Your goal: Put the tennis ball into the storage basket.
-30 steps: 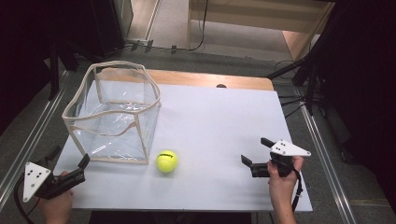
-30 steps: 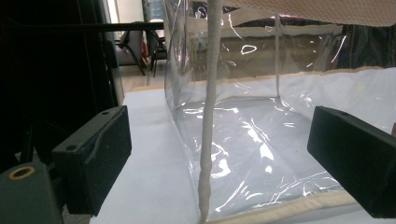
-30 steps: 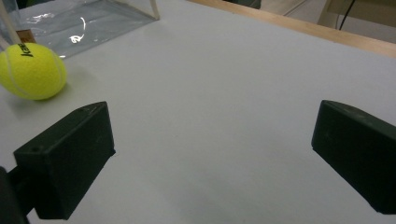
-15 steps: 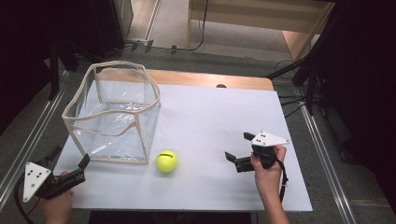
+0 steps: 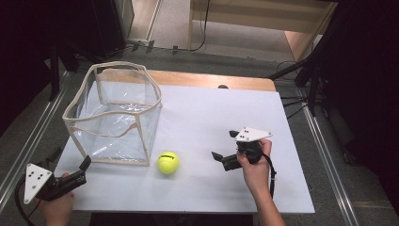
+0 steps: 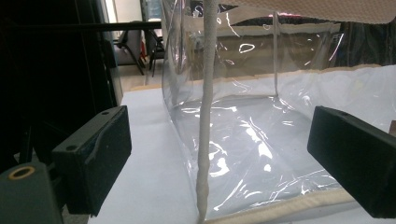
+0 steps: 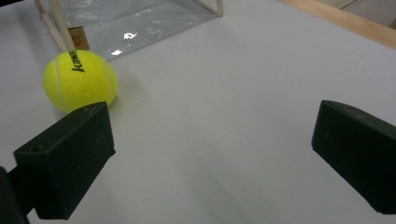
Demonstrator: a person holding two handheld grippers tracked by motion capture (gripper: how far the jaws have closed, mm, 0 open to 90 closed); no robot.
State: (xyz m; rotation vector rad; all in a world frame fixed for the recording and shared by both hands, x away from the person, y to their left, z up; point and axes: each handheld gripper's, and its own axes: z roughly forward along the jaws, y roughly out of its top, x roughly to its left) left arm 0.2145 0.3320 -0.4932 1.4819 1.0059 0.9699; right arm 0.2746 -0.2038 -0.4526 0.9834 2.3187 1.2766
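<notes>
Right now the right claw (image 5: pixel 225 149) hangs with its jaws spread wide and empty, aimed across the white bench (image 5: pixel 226 117) at the yellow ball (image 5: pixel 168 162), which lies on the bench just beside the near corner of the clear bag (image 5: pixel 115 115). This looks like the approach step of a pick-up, so the next move calls for sliding the claw over until its jaws straddle the ball, then closing. Meanwhile the left claw (image 5: pixel 70 173) rests open and empty at the bench's near left corner, facing the bag.
</notes>
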